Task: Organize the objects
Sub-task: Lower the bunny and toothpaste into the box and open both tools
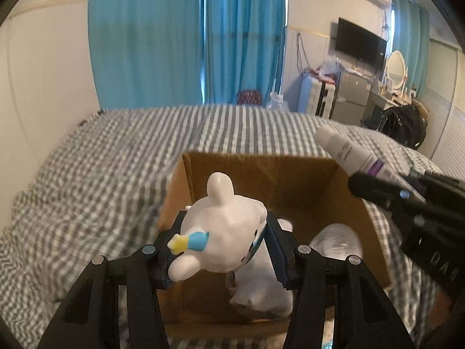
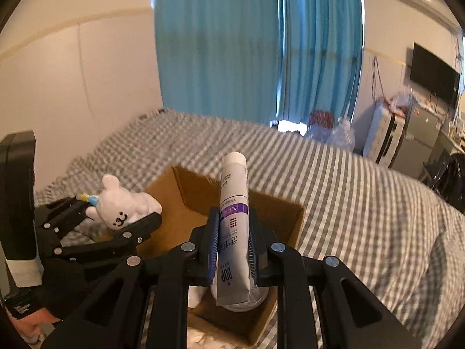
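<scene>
While my left gripper (image 1: 222,247) pinches the white bear toy (image 1: 221,232) above the cardboard box (image 1: 305,180), I should centre it over the bare floor before letting go; a white bundle (image 1: 261,290) and clear cup (image 1: 337,238) crowd the box's near side. Over on the right view, my right gripper (image 2: 232,250) clamps the toothpaste tube (image 2: 234,218) upright above that box, the left claw just beside it, so drops go one by one.
</scene>
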`<state>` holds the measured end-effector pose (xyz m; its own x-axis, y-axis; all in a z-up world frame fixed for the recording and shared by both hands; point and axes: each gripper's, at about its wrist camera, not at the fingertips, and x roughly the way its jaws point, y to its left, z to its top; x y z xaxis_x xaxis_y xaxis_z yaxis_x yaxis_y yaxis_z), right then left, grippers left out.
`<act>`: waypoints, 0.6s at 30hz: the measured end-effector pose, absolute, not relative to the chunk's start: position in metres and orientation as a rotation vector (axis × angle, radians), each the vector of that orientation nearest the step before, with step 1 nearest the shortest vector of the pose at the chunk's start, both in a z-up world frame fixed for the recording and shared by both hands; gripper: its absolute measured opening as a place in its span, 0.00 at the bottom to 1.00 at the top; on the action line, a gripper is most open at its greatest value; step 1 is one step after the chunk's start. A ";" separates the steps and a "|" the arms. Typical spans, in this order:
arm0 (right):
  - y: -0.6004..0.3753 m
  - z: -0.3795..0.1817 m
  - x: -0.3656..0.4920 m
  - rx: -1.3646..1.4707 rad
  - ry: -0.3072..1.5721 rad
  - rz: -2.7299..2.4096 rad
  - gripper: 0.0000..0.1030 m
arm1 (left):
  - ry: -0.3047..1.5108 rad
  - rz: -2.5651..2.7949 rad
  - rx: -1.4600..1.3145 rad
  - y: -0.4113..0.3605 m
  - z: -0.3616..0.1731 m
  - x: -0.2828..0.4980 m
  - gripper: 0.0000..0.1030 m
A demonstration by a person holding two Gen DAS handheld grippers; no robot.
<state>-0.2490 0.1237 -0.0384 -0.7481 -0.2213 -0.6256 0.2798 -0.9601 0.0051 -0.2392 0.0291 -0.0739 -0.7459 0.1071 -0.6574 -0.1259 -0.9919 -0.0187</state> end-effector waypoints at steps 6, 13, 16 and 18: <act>0.128 -0.071 -0.260 1.031 0.108 -2.669 0.17 | 0.071 2.773 -1.125 0.037 -0.099 -0.248 0.51; 0.136 -0.053 -0.240 0.979 0.096 -2.706 0.44 | 0.069 2.764 -1.161 0.037 -0.092 -0.235 0.55; 0.149 -0.035 -0.227 0.941 0.086 -2.741 0.55 | 0.073 2.790 -1.137 0.037 -0.075 -0.221 0.73; 0.154 -0.021 -0.217 0.925 0.080 -2.755 0.60 | 0.086 2.829 -1.098 0.037 -0.060 -0.207 0.90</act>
<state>-0.2169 0.1541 -0.0206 -0.7728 -0.2030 -0.6014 0.2377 -0.9711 0.0223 -0.2067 0.0366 -0.0600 -0.7334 0.0784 -0.6753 -0.1191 -0.9928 0.0141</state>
